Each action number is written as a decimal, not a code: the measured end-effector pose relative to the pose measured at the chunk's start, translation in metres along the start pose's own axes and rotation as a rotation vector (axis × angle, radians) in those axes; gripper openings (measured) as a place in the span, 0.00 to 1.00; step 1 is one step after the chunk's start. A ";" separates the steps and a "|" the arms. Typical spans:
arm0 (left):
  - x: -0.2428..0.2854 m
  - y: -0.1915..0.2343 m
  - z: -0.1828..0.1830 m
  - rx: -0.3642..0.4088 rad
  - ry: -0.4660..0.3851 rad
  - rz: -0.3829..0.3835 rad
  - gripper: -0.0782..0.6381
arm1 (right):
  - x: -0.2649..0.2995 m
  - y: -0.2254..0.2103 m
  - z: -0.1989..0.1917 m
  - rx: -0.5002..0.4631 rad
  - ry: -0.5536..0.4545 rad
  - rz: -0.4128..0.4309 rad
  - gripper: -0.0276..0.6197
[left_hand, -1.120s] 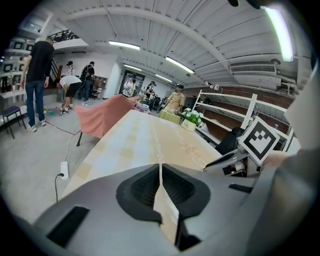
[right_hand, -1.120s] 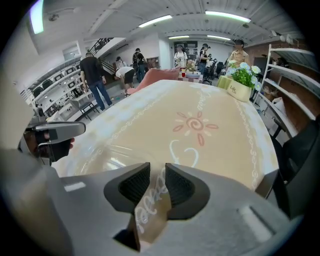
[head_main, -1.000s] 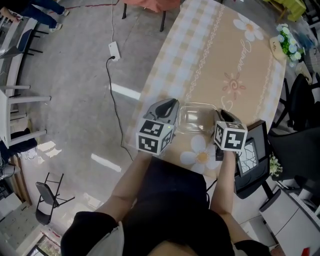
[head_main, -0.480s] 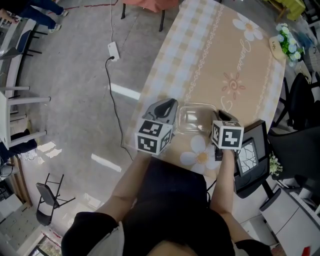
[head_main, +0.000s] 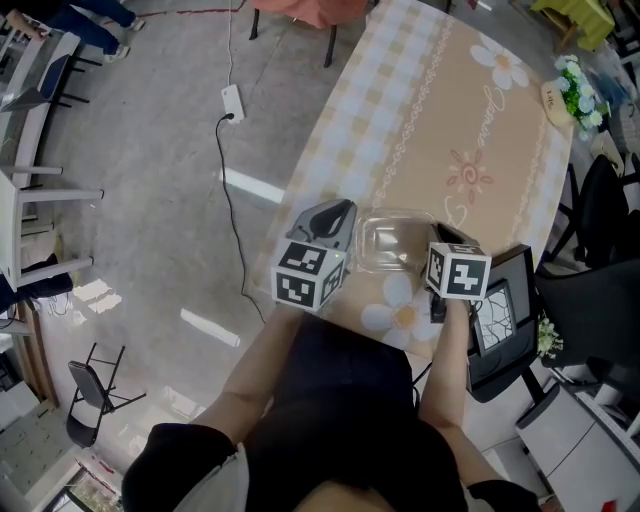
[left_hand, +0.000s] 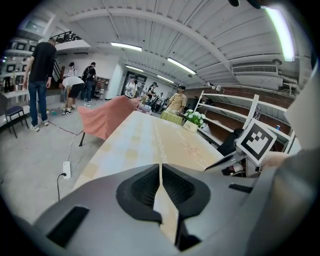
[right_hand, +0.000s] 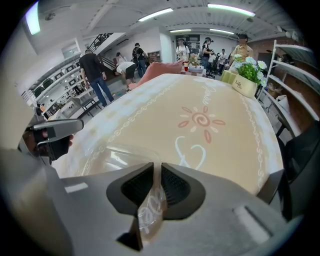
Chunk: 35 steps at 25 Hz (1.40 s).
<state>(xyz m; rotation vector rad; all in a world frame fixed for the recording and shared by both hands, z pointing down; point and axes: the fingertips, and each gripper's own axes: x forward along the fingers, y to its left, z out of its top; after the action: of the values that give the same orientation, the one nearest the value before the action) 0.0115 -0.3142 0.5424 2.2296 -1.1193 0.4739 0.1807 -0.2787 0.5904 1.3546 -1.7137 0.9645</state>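
The right gripper (right_hand: 156, 169) has its jaws nearly together, pinching the 3 o'clock rim of the clear plastic container (head_main: 392, 240) at the near end of the table (head_main: 430, 110). At the container's 9 o'clock, the left gripper (left_hand: 160, 167) has its jaws pressed together, with nothing visible between them.

The container (head_main: 392, 240) sits on the near end of the table (head_main: 440, 120), between my 2 tongs. My left gripper (head_main: 335, 215) is at its left edge, perhaps touching, and my right gripper (head_main: 440, 242) is on its right rim. A flower pot (head_main: 570, 85) stands at the table's far right corner.
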 end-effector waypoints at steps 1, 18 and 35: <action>-0.001 0.000 0.000 0.000 -0.002 0.001 0.14 | 0.000 0.001 0.001 -0.003 -0.004 0.001 0.12; -0.026 0.002 0.008 0.011 -0.056 0.020 0.14 | -0.029 0.015 0.015 0.029 -0.111 0.056 0.12; -0.069 0.005 0.041 0.053 -0.160 0.054 0.14 | -0.087 0.022 0.050 0.052 -0.319 0.086 0.13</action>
<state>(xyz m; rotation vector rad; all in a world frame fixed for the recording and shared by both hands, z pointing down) -0.0303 -0.3016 0.4746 2.3220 -1.2649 0.3557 0.1690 -0.2822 0.4890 1.5444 -2.0091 0.8808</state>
